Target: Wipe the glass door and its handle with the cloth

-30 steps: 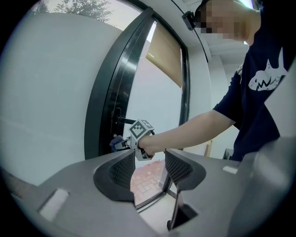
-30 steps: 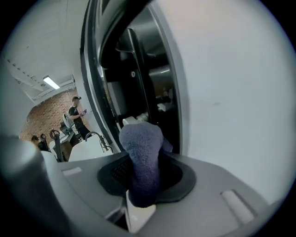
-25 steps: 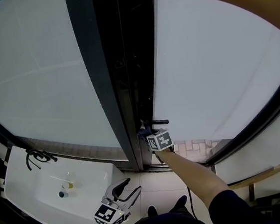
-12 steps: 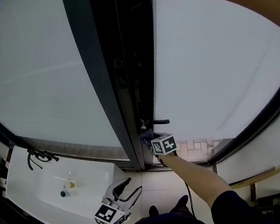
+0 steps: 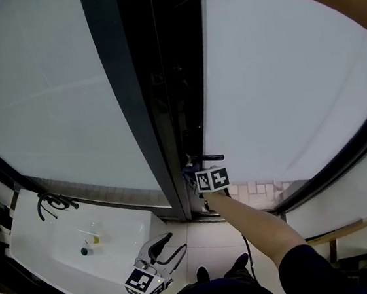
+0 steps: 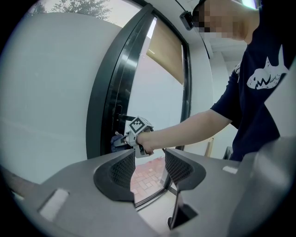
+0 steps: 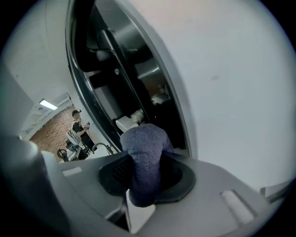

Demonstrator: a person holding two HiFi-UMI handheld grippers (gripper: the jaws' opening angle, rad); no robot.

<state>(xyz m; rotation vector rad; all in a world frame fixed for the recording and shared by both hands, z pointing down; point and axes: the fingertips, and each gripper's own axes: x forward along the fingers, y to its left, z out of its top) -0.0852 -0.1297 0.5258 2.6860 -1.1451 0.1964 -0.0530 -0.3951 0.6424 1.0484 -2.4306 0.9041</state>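
Right gripper [image 7: 144,172]: jaws clamped on the blue cloth [image 7: 144,150], at the door's edge just beside the dark handle [image 5: 209,158].
Left gripper [image 6: 150,167]: jaws apart, nothing between them (held low, well apart from the glass door [image 5: 282,85]).

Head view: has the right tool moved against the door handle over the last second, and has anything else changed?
The right tool, shut on the cloth, dipped a little below the handle, then came back up to just under it. Nothing was taken hold of or let go. The left tool stayed low and open, away from the glass door, which shows no swing.
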